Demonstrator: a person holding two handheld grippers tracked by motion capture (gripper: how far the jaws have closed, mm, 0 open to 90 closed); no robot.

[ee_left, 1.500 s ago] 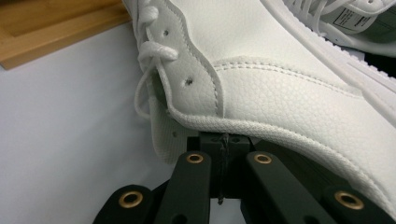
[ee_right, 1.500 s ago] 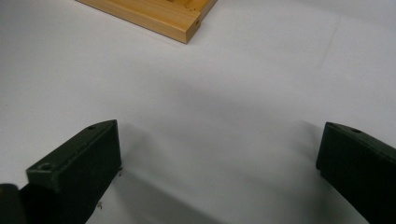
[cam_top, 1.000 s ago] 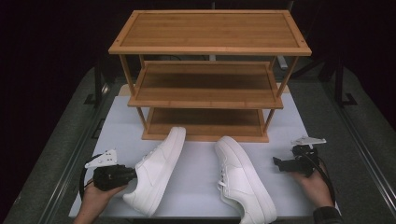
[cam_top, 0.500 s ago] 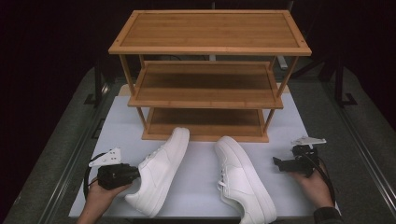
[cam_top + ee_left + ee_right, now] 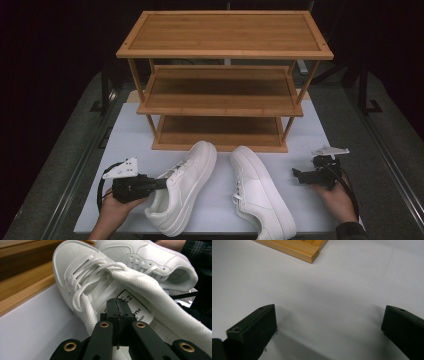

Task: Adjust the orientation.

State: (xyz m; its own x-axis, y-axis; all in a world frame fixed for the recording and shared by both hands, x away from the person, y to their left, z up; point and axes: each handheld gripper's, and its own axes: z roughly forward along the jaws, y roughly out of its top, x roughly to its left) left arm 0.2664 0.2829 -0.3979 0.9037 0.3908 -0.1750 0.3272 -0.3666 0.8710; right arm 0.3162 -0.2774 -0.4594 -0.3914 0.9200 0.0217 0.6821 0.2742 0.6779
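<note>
Staged recording setup, probably a lab: a desk carrying a white sheet is standing amid black surroundings, with dark stands flanking it, and a bamboo rack is serving as the lone household prop.

A white, flat-topped counter carries a three-tier bamboo shoe rack standing at its far side. In front of the rack two white leather lace-up sneakers lie on the counter, the left one angled, the right one just beside it.
</note>
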